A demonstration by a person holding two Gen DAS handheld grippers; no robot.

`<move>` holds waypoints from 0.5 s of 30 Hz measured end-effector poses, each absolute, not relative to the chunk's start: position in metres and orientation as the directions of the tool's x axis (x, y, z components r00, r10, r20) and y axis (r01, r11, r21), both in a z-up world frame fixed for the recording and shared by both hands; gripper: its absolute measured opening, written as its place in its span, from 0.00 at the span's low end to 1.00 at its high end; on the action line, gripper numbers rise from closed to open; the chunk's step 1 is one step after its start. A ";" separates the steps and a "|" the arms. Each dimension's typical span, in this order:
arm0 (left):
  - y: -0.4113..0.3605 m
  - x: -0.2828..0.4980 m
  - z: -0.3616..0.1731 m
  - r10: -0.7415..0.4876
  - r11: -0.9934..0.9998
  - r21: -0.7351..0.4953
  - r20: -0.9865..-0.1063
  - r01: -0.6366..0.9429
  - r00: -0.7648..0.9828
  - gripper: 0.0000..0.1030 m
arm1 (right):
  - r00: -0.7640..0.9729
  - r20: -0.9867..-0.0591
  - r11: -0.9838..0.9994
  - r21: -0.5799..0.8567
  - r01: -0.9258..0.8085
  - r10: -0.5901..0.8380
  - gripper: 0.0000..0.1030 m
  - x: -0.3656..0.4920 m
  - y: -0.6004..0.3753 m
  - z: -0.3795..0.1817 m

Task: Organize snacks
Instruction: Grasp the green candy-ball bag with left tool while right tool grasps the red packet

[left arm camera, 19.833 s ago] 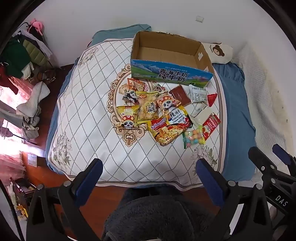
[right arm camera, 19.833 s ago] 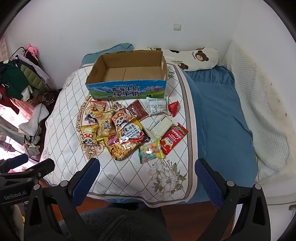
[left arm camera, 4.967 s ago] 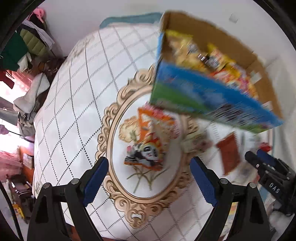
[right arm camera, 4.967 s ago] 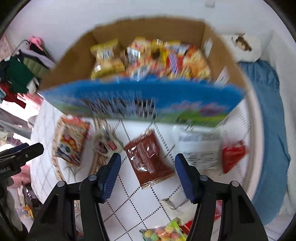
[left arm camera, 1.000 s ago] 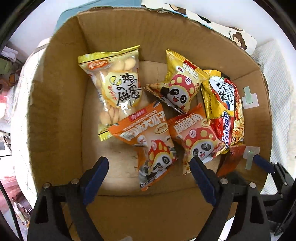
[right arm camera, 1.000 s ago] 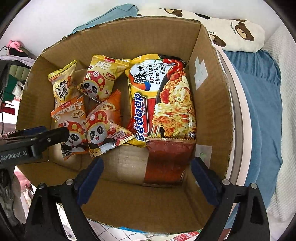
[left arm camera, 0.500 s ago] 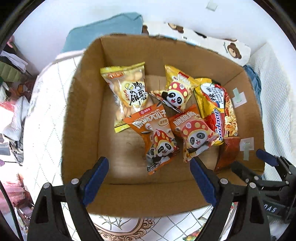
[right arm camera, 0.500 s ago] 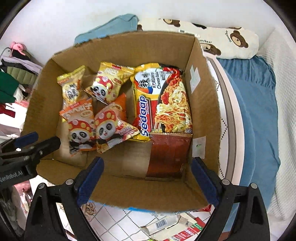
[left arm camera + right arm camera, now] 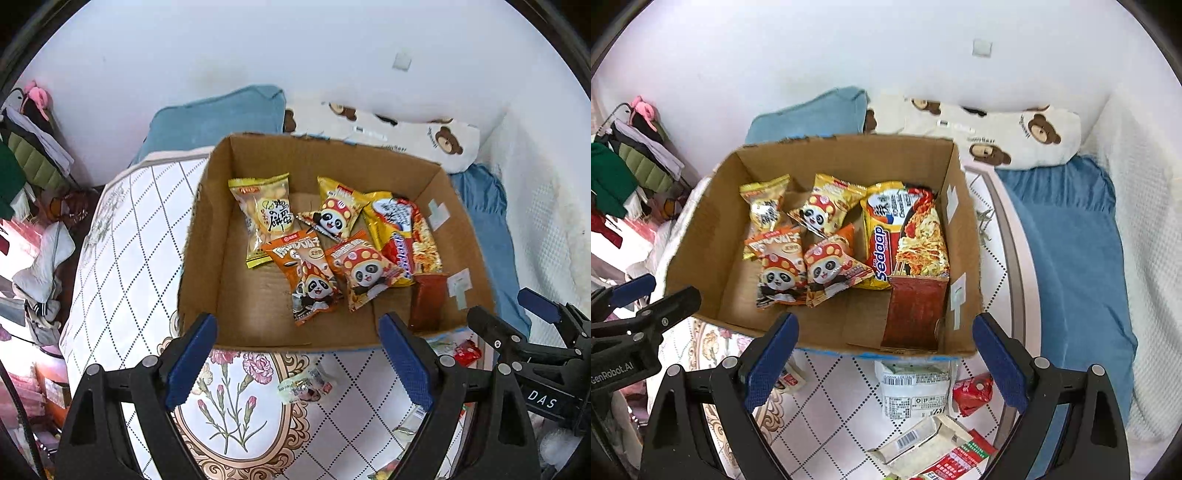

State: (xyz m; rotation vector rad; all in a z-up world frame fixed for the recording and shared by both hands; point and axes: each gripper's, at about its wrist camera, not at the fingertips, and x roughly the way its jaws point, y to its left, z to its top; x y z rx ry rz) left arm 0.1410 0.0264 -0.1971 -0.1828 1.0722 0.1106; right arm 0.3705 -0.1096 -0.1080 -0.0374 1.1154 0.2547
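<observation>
Standing at the foot of the bed, I see a cardboard box (image 9: 207,236) sitting on the quilted cover (image 9: 122,236), with both grippers held above its near edge and pointing steeply down. At nine o'clock of the box, clothes (image 9: 613,177) hang in a heap by the wall. The left gripper (image 9: 295,365) has its blue-padded jaws spread wide with nothing between them; below it, at six o'clock of the box, a small panda packet (image 9: 304,384) lies on the flowered part of the cover. Inside the box, going from nine o'clock across, a yellow biscuit bag (image 9: 264,218) lies flat, then a yellow panda pack (image 9: 338,212) at twelve, two orange panda packs (image 9: 310,275) overlapping near the middle, and a Sedaap noodle packet (image 9: 905,232) toward three o'clock with a dark red sachet (image 9: 916,314) leaning against the near wall just below it. The right gripper (image 9: 886,365) is likewise spread wide and pinches nothing. Outside the box at its five o'clock, on the cover, lie a white sachet (image 9: 914,391), a small red packet (image 9: 973,393), an open white carton (image 9: 923,439) and a red stick pack (image 9: 956,461). At twelve to two o'clock beyond the box, a blue pillow (image 9: 812,114) and a bear-print pillow (image 9: 1015,133) rest against the white wall.
</observation>
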 end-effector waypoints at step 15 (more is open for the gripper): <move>-0.021 0.067 -0.214 -0.007 0.997 -0.041 -0.886 -0.063 0.464 0.87 | 0.400 -0.867 0.955 0.267 -0.128 0.296 0.94 0.273 -0.160 -0.111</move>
